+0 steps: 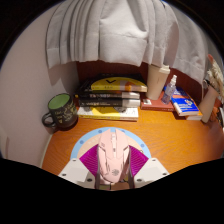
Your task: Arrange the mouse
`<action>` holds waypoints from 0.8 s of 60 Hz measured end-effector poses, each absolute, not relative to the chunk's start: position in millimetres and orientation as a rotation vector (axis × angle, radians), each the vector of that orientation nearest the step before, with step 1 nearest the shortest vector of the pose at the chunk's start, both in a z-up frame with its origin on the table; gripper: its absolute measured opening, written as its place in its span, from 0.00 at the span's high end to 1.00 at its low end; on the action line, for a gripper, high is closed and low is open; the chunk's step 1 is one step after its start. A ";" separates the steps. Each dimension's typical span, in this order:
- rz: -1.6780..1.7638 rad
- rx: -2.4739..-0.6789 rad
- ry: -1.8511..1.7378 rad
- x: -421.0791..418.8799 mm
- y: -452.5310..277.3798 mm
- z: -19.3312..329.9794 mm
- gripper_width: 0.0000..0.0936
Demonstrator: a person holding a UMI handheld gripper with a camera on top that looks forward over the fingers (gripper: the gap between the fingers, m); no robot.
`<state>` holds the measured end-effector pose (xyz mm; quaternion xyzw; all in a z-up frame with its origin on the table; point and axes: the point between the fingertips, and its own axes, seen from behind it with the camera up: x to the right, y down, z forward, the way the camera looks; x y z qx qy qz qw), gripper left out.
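A pale pink computer mouse [112, 152] lies lengthwise between my two fingers, over a round mat with a light blue rim [86, 140] on the wooden desk [180, 140]. My gripper [112, 162] is shut on the mouse: the magenta pads [91, 160] press on its left and right flanks. The mouse's rear end is hidden low between the fingers. I cannot tell whether the mouse rests on the mat or is held just above it.
A green mug [62, 108] stands to the left beyond the mat. A stack of books [112, 97] lies straight ahead. A white bottle [170, 88] and a blue box [184, 104] stand at the right. A grey curtain [110, 30] hangs behind.
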<state>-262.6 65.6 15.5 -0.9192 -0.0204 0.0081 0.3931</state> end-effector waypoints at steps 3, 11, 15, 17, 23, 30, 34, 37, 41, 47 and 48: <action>0.005 -2.354 -0.057 -264.7 61.6 2.1 0.59; -0.019 -2.351 -0.058 -267.5 57.0 -13.0 0.57; -0.014 -2.345 -0.040 -267.2 57.5 -11.8 0.53; -0.008 -2.345 -0.025 -267.3 57.7 -11.9 0.50; 0.022 -2.376 -0.018 -270.2 54.2 -13.7 0.42; 0.067 -2.374 -0.052 -272.6 45.1 14.7 0.15; 0.083 -2.327 -0.071 -269.0 37.1 48.1 0.12; 0.109 -2.295 -0.074 -265.2 28.5 77.7 0.12; 0.138 -2.253 -0.071 -253.7 12.4 115.8 0.11; 0.151 -2.208 -0.055 -226.4 -18.5 165.0 0.11; 0.150 -2.200 -0.054 -221.2 -23.8 172.1 0.11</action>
